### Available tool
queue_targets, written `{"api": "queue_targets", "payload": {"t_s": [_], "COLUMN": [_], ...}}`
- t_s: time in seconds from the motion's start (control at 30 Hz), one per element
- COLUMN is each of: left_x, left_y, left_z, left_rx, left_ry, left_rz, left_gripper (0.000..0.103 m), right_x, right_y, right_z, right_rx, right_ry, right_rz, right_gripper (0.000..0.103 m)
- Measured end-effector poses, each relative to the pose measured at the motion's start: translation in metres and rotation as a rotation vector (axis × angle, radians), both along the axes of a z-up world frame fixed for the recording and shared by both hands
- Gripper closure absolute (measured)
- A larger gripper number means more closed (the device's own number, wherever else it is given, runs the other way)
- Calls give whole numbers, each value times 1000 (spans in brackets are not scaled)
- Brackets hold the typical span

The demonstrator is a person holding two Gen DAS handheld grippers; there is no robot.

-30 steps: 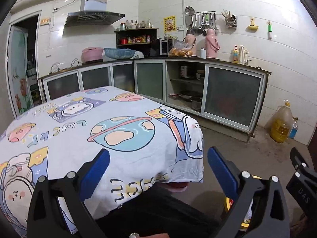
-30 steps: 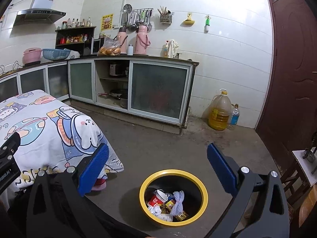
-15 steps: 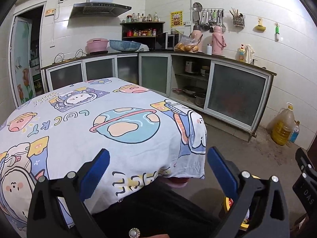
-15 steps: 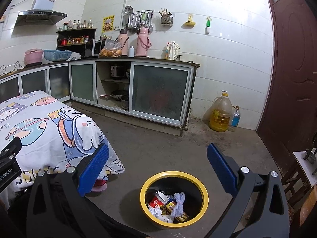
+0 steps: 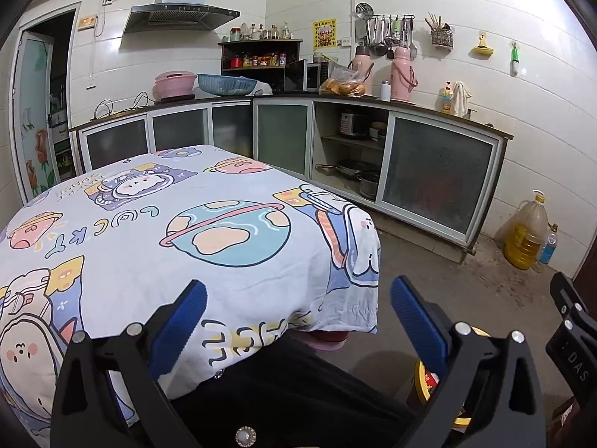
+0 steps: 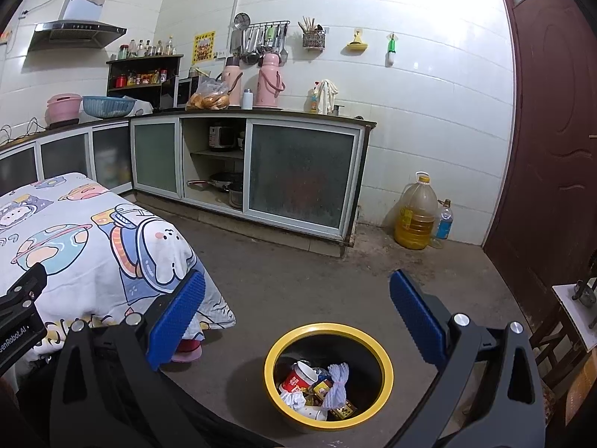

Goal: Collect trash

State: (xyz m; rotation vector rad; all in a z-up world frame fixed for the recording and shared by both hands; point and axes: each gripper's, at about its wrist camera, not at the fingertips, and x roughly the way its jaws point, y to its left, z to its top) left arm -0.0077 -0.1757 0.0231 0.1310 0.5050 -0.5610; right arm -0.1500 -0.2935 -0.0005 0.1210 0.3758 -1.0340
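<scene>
A yellow-rimmed black bin (image 6: 388, 367) stands on the floor below my right gripper (image 6: 297, 313), which is open and holds nothing. Inside the bin lie a red paper cup (image 6: 300, 374), crumpled white paper (image 6: 294, 398), a pale knotted bag (image 6: 337, 380) and small wrappers. My left gripper (image 5: 298, 317) is open and empty, over the near edge of a table with a cartoon-print cloth (image 5: 156, 231). No trash shows on that cloth. In the left wrist view a slice of the bin rim (image 5: 423, 377) shows behind the right finger.
Kitchen cabinets (image 6: 298, 175) line the far wall, with pans on an open shelf. An oil jug (image 6: 417, 212) and a small bottle (image 6: 444, 220) stand by the brown door (image 6: 548, 149). A wooden stool (image 6: 559, 332) is at the right. A person's dark clothing (image 5: 291, 384) fills the bottom.
Both grippers have risen slightly, so the table and the bin sit a little lower in view. Both stay open and empty.
</scene>
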Motion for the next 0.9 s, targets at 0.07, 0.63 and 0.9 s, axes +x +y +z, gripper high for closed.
{"api": "queue_targets", "payload": {"t_s": [0.07, 0.63, 0.9], "left_x": [0, -7, -9], "left_y": [0, 2, 2], "left_z": [0, 3, 4], "left_rx": [4, -1, -3], "left_ry": [-1, -13, -19], "left_rz": [0, 1, -9], "left_gripper": [8, 8, 8], "right_x": [-1, -6, -8], "right_y": [0, 6, 5], "right_z": [0, 6, 8], "right_rx": [-1, -18, -20], "right_ry": [-2, -12, -14], "right_rz": [1, 20, 15], "right_gripper": [8, 8, 8]}}
